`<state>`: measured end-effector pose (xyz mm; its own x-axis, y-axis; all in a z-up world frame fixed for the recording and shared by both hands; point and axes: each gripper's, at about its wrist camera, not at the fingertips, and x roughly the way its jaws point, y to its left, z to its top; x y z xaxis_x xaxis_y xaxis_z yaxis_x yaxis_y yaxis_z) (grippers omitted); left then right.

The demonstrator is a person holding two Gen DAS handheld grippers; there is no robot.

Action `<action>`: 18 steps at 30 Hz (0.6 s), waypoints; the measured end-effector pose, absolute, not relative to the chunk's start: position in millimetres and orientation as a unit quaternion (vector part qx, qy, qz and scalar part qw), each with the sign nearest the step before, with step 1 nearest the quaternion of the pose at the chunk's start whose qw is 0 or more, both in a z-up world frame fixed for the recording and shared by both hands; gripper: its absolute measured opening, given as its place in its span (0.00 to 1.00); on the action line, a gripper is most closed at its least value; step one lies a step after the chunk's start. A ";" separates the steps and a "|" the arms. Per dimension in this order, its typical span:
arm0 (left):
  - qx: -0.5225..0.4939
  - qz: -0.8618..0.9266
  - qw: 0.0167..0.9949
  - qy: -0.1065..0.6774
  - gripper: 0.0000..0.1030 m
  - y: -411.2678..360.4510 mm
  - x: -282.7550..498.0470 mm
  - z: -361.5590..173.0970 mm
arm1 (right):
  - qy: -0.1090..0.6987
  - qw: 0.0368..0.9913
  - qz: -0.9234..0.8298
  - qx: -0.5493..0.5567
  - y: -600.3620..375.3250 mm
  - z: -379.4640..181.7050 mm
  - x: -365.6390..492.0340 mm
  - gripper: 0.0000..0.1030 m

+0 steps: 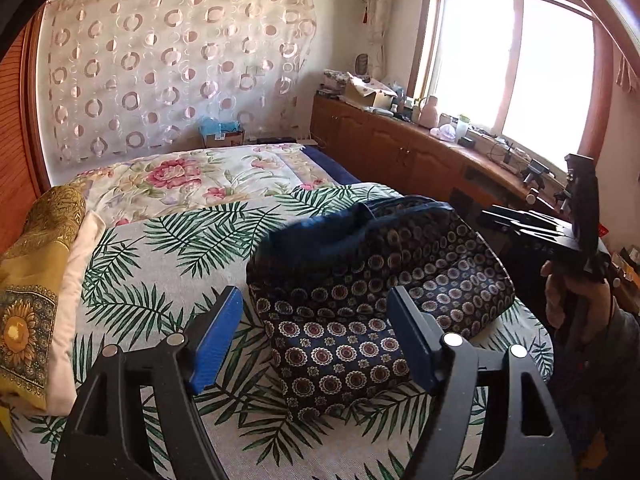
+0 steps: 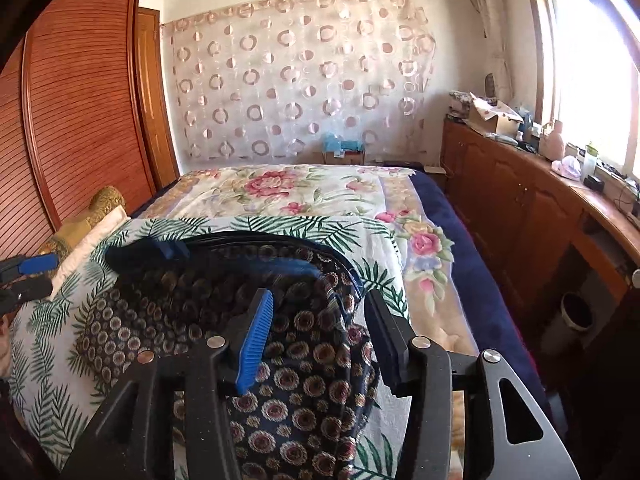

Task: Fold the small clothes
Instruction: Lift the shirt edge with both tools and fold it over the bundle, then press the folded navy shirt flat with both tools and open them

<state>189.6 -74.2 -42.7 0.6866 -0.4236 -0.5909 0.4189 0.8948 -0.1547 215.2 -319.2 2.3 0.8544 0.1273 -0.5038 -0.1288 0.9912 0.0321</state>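
Note:
A dark navy garment (image 1: 380, 280) printed with round flower medallions lies folded over on the palm-leaf bed cover (image 1: 160, 264). Its plain blue waistband sits at the far edge. My left gripper (image 1: 316, 324) is open, its blue pads spread on either side of the garment's near corner and not pressing it. In the right wrist view the same garment (image 2: 192, 300) fills the middle. My right gripper (image 2: 320, 336) is open just above its near right part, with cloth below the jaws but not pinched. A hand (image 1: 568, 296) holds the right gripper at the right edge.
A yellow patterned pillow (image 1: 36, 280) lies on the left of the bed and a rose-print quilt (image 1: 192, 176) beyond the cover. A cluttered wooden cabinet (image 1: 400, 148) runs under the window on the right. A louvred wardrobe (image 2: 80, 100) stands left, and a bin (image 2: 576, 316) beside the bed.

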 end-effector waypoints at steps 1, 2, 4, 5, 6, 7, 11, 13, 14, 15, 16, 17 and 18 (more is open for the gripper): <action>-0.006 -0.229 0.917 0.327 0.73 -74.3 192.6 -45.0 | 0.269 0.961 0.067 -0.006 -320.5 -1.5 215.4 0.50; -0.007 -0.226 0.916 0.331 0.73 -74.2 194.6 -47.7 | 0.278 0.958 0.068 -0.010 -320.8 -5.3 216.2 0.50; -0.007 -0.218 0.915 0.339 0.73 -74.6 199.3 -52.5 | 0.300 0.951 0.065 -0.019 -322.0 -15.3 220.5 0.50; -0.008 -0.216 0.914 0.343 0.73 -74.8 201.6 -54.9 | 0.311 0.948 0.063 -0.022 -322.8 -19.0 224.2 0.50; -0.009 -0.213 0.913 0.347 0.73 -74.8 203.9 -57.4 | 0.320 0.945 0.061 -0.020 -324.7 -23.2 227.7 0.50; -0.008 -0.212 0.913 0.350 0.73 -75.0 205.2 -59.3 | 0.329 0.943 0.057 -0.015 -327.7 -26.7 231.2 0.50; -0.003 -0.208 0.908 0.363 0.73 -75.2 209.8 -68.6 | 0.348 0.934 0.070 0.032 -343.3 -31.4 244.8 0.50; 0.002 -0.205 0.907 0.367 0.73 -74.9 214.2 -72.4 | 0.353 0.931 0.074 0.047 -349.5 -30.0 250.6 0.50; 0.006 -0.201 0.907 0.370 0.73 -74.7 217.7 -75.4 | 0.358 0.929 0.075 0.050 -352.1 -30.5 254.0 0.50; 0.008 -0.197 0.906 0.375 0.73 -74.5 221.4 -78.2 | 0.365 0.926 0.077 0.051 -352.7 -31.6 257.0 0.50; 0.010 -0.193 0.905 0.379 0.73 -74.2 225.6 -81.0 | 0.372 0.924 0.074 0.049 -354.1 -33.2 259.3 0.50; 0.010 -0.191 0.903 0.385 0.73 -74.2 230.5 -84.6 | 0.377 0.922 0.072 0.046 -356.4 -35.8 261.7 0.51; 0.011 -0.190 0.901 0.390 0.73 -74.3 233.9 -87.4 | 0.380 0.921 0.071 0.042 -354.7 -37.7 263.6 0.51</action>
